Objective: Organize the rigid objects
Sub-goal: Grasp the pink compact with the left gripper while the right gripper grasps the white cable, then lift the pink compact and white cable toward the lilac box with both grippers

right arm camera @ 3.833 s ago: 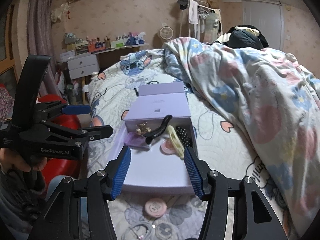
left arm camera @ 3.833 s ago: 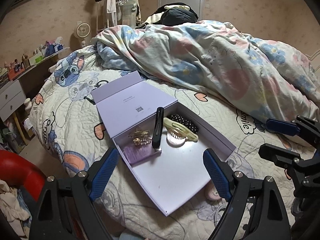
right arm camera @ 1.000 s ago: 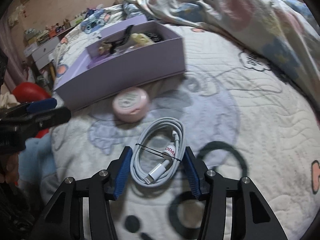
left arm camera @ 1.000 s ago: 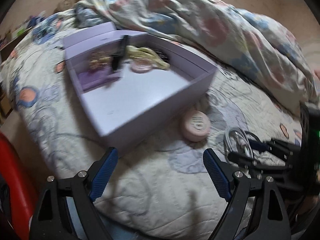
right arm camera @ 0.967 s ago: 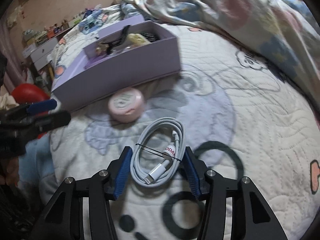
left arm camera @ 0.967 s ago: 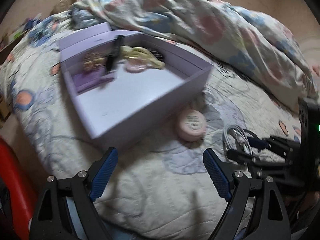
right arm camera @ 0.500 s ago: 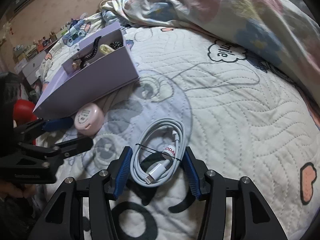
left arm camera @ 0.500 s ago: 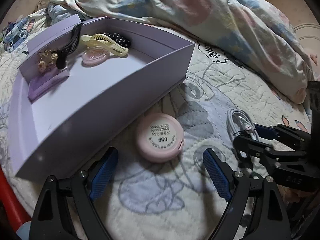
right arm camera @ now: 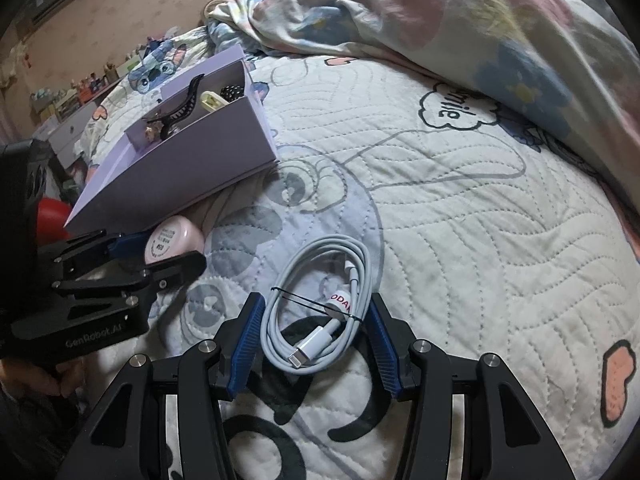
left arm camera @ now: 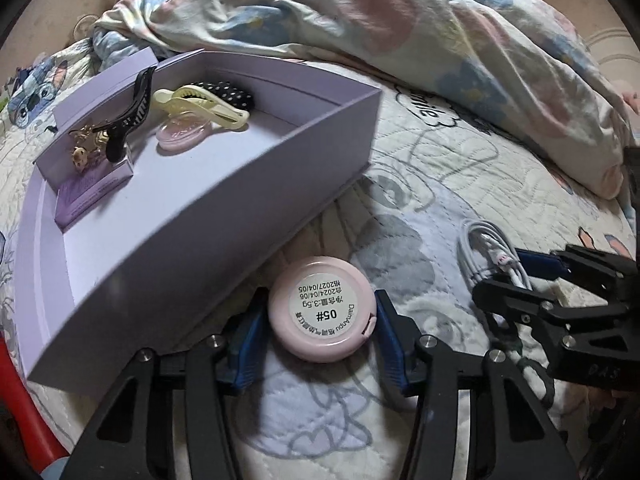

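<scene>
The left gripper (left arm camera: 318,328) fingers are closing around the pink compact (left arm camera: 322,309) on the bed (right arm camera: 460,208). The right gripper (right arm camera: 314,338) fingers sit narrow, touching the coiled white cable (right arm camera: 320,308).

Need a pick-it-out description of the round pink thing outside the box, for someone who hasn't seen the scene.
Find the open lilac cardboard box on the quilted bed. Just outside its near long wall lies a round pale-pink plastic compact, between the blue pads of the left tool, whose jaws are closing. Unlike the pink dish inside the box, it shows a white label printed "05#".
</scene>
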Motion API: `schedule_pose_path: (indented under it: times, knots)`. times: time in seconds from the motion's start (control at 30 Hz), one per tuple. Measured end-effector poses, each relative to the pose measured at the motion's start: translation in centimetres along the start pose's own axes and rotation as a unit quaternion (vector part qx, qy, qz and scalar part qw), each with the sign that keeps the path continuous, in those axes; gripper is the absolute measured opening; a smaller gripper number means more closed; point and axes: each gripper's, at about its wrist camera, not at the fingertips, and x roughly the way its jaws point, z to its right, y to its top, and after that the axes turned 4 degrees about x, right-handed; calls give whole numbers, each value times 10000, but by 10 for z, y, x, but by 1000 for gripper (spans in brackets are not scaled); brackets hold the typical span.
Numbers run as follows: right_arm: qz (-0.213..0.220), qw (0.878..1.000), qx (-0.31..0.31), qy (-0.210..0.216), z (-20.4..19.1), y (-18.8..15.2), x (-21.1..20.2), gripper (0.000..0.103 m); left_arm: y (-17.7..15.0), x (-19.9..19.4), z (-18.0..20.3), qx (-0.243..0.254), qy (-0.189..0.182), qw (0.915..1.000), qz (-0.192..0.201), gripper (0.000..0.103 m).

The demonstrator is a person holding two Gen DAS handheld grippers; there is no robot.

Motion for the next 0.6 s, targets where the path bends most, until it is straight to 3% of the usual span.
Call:
schedule_pose_path:
  times: [0.2, 0.6]
  knots:
    - [-68, 9998, -186, 81, -10, -8, -5, 51, -16, -14, 19, 329, -155, 9993, -57, 50]
    - [-318, 9974, -605, 224, -30, -44, -23, 51, -50, -48, 25, 228, -116, 9993, -287, 50]
